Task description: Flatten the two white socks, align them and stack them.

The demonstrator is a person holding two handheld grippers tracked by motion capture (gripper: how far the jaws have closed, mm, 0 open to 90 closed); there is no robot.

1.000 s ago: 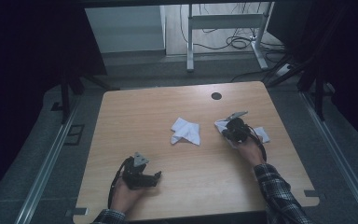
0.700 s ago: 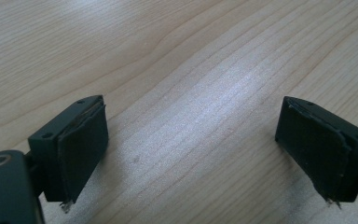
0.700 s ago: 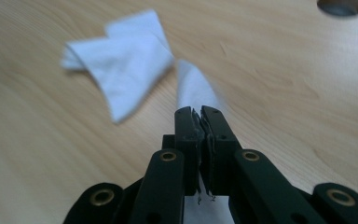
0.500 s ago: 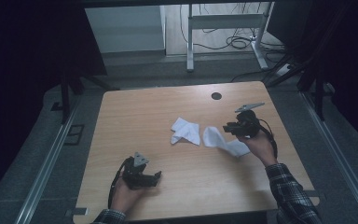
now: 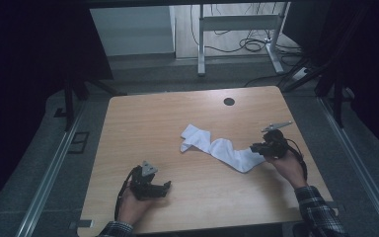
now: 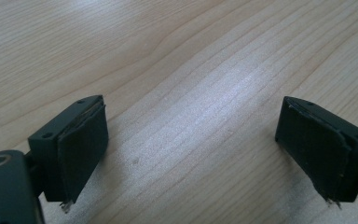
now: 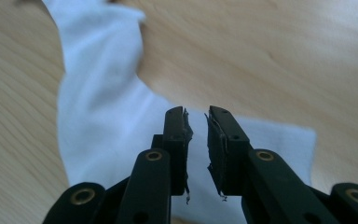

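Quick status from my end. The white cloth [image 5: 222, 148] lies on the table [image 5: 153, 118] as one long wavy band. Its near end sits right under and just ahead of the right gripper [image 5: 254, 148] tips, and the rest runs away from that tool toward the middle of the board. The far end looks bunched and folded over. I can't tell whether it's a single piece or two overlapping.

In the right gripper view, the jaws of the right gripper [image 7: 196, 112] have just been closing. There's only a thin slit left between the pads, and I see no fabric pinched in it. The cloth [image 7: 102, 107] spreads flat beyond and below the tips, so I read that tool as not gripping right now.

The left gripper [image 5: 165, 186] rests well off to the side of the cloth, with bare wood ahead of it. In the left gripper view, the jaws of the left gripper [image 6: 191, 126] are spread wide with nothing between them.

My take is that the stretching-out part is roughly halfway. The near end looks laid out fine, but the far end wants pulling flat. That probably means bringing the left tool over to that end, and it hasn't touched the cloth yet. Nothing's folded or stacked so far.
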